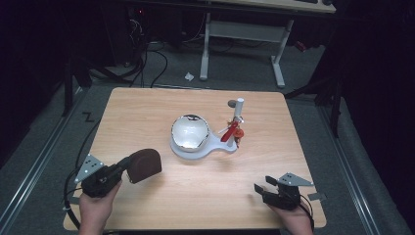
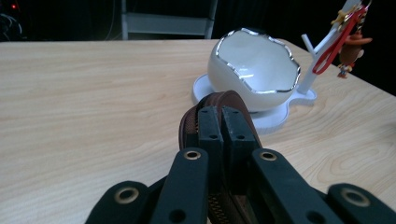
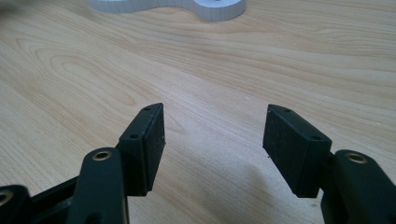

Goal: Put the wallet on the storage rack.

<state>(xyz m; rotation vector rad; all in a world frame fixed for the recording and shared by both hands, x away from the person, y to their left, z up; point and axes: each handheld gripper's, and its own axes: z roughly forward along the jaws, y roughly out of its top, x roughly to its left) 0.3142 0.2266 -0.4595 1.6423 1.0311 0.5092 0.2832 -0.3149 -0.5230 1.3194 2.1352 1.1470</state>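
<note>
A brown zippered pouch (image 1: 143,165) hangs just above the table at the front left, with my left gripper (image 1: 126,163) shut on its edge. In the left gripper view the jaws pinch the pouch (image 2: 212,100) along its zipper rim. Beyond it stands a white eggshell-shaped bowl (image 1: 190,132) with a silver rim on a white stand (image 1: 215,147); the same bowl (image 2: 256,70) sits close ahead of the pouch. A white post (image 1: 239,110) on the stand carries a red strap with a small figure charm (image 1: 233,132). My right gripper (image 1: 262,188) rests open near the front right, nothing between its pads (image 3: 151,140).
The wooden table (image 1: 147,112) ends close behind both hands at the front edge. Grey floor, cables and a white desk frame (image 1: 243,34) lie beyond the far edge. Bare wood stretches between the two grippers.
</note>
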